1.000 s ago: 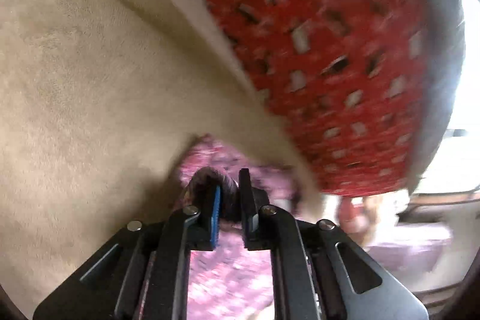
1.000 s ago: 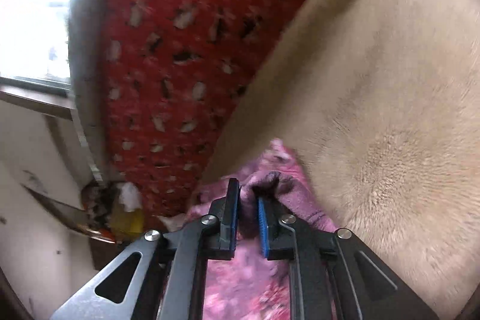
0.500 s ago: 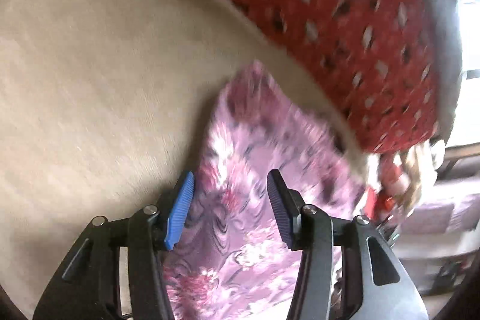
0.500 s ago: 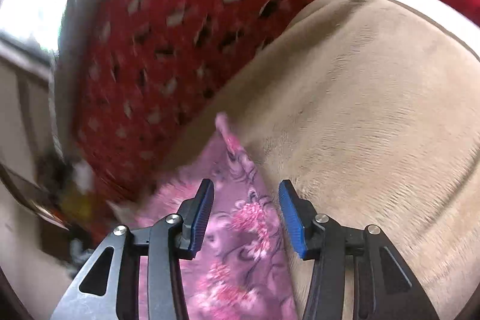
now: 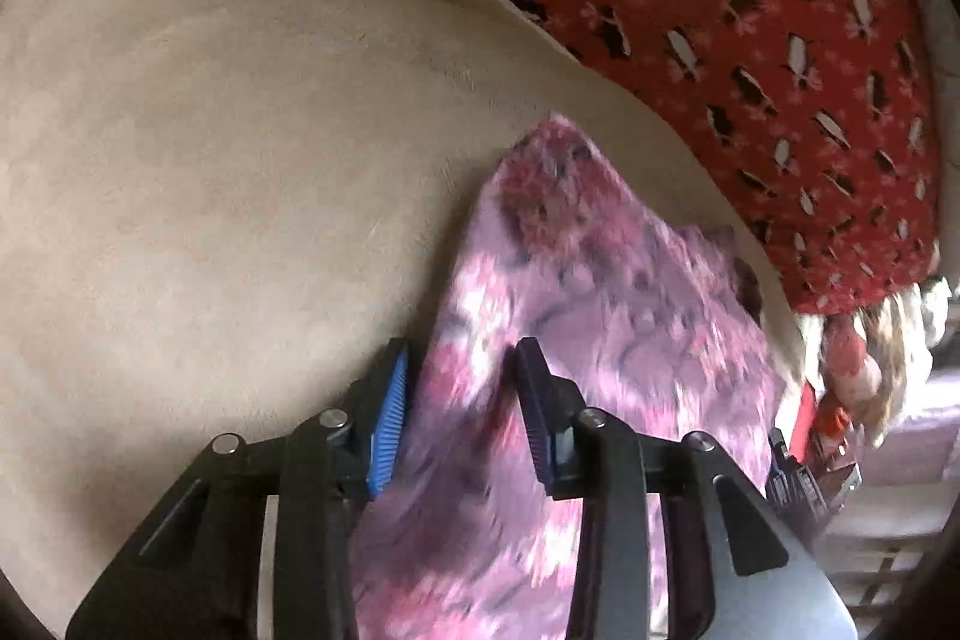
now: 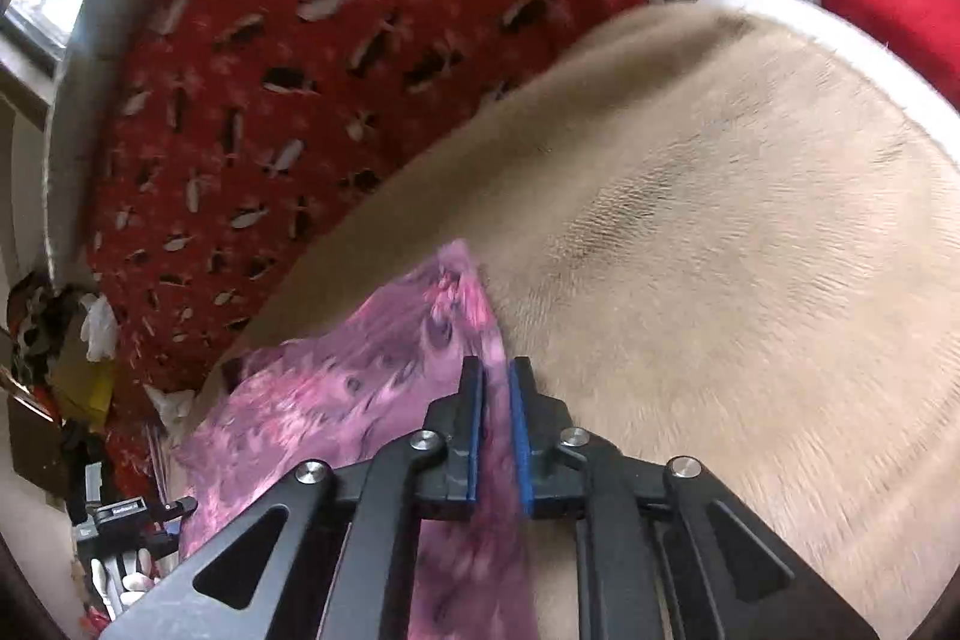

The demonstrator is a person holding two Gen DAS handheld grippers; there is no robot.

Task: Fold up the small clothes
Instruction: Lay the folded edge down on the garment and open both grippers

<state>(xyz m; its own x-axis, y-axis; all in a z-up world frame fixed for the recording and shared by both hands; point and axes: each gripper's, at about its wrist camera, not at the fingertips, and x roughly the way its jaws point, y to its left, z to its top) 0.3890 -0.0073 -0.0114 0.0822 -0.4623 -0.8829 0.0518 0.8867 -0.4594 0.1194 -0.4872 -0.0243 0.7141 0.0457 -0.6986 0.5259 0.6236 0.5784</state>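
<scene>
Pink-and-purple floral garment [image 5: 588, 280], thin and soft, lying on a beige plush blanket [image 5: 210, 172]. Printed with blurred blossoms and dark swirls; outline roughly triangular from the left wrist view, tapering to 1 pointed corner far from the camera. Long axis running from the near edge away toward that corner, which points at the red patterned fabric [image 5: 750, 10] beyond. Right-hand side of the cloth close to the blanket's edge. In the right wrist view the same cloth [image 6: 360, 400] narrowing to a peak just ahead of the tool tips, a strip of it trailing back beneath them.

Left tool [image 5: 462, 400] spread moderately wide, blue ribbed pad on 1 finger, dark pad on the other, poised over the cloth's near left edge with nothing pinched between. Right tool [image 6: 495, 424] drawn narrow, blue pads almost together with a fold of the floral cloth showing in the slim gap; a firm pinch likely, though motion blur softens the contact.

Blanket short-piled, velvety, brushed in streaks, with a pale rounded border [image 6: 840, 34] at its far side. Red fabric scattered with white and black leaf-like marks. Cluttered shelf items [image 6: 54, 340] blurred at the left margin, too indistinct to name.
</scene>
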